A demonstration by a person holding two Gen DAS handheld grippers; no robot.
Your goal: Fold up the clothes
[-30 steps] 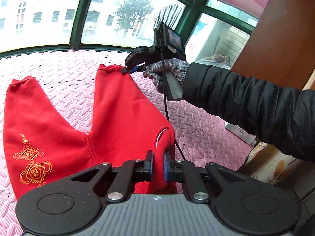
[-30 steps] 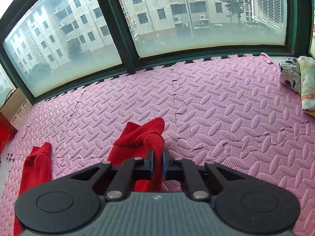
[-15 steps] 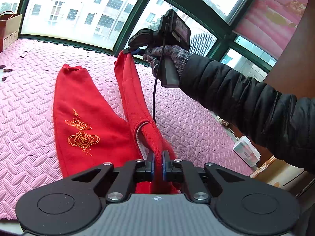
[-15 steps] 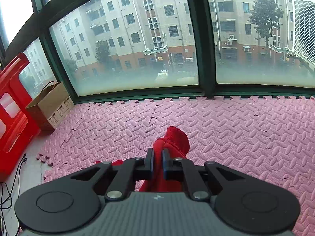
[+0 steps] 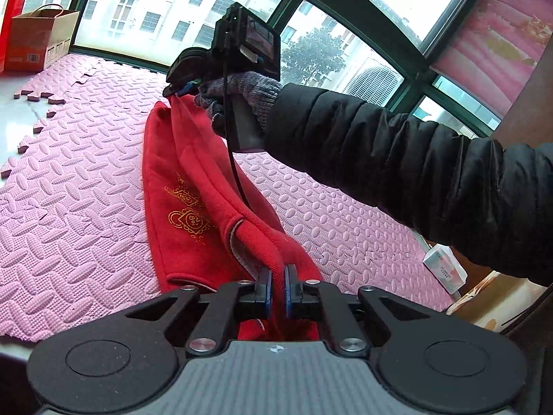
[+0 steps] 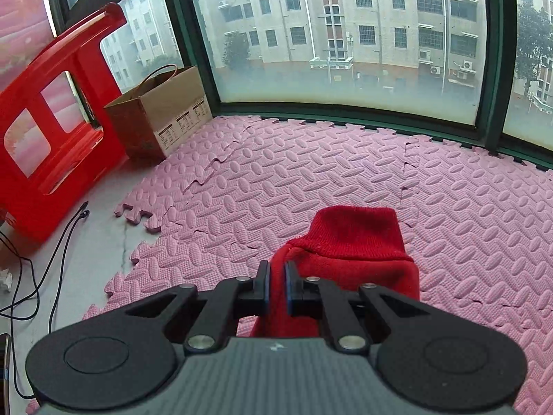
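The left tool (image 5: 277, 282) was closed on the waist end of the red fleece trousers with gold embroidery (image 5: 188, 207), and the right tool (image 5: 179, 89), held by a hand in a grey knitted glove (image 5: 242, 95), was clamped on the far end of one leg near its ribbed cuff (image 6: 352, 235). The trousers lay lengthwise on the pink foam puzzle mat (image 5: 69, 180), the held leg lifted over the other leg. A brown cardboard box (image 6: 162, 110) and a red plastic stool (image 6: 52, 110) stood at the edge of the mat.
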